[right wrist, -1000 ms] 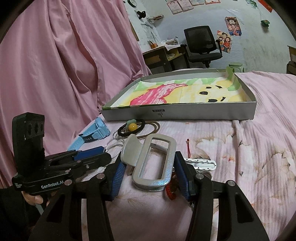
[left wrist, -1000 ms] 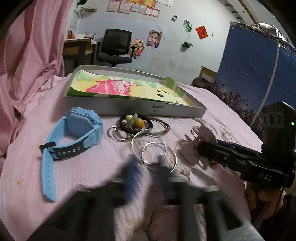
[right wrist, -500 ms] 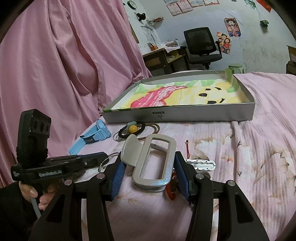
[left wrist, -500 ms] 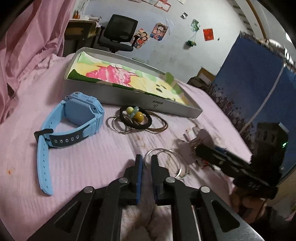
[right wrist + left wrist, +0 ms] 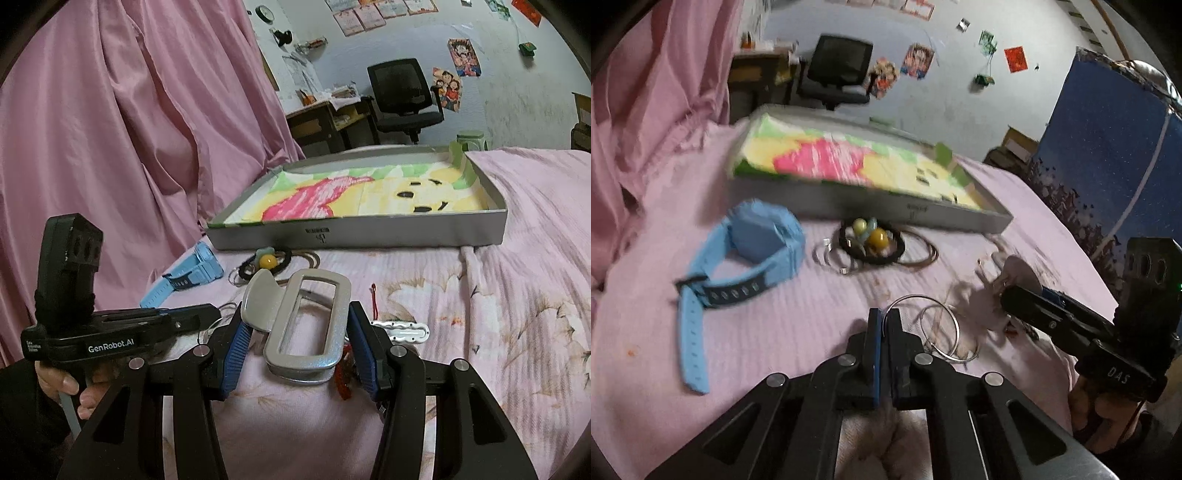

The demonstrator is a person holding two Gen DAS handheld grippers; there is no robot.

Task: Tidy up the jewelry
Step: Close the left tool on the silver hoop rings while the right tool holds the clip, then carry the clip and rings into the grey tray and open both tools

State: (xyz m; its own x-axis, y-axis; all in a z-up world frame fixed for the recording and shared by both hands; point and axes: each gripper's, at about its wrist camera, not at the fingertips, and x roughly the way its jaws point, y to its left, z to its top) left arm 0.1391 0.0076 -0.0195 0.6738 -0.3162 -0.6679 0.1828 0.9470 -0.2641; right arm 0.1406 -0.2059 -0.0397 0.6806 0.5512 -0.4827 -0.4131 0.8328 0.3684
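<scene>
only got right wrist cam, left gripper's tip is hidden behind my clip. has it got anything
Observer: Yes. The left wrist view shows the left gripper with its jaws shut on the rim of a thin silver bangle.
Operator: just the one bangle there
Observer: No, a second bangle overlaps it. That one lies on the bedcover outside the jaws.
Operator: am i crowding it
Observer: Your right gripper, holding the hair clip, sits just right of the bangles, apart from the left gripper.
</scene>
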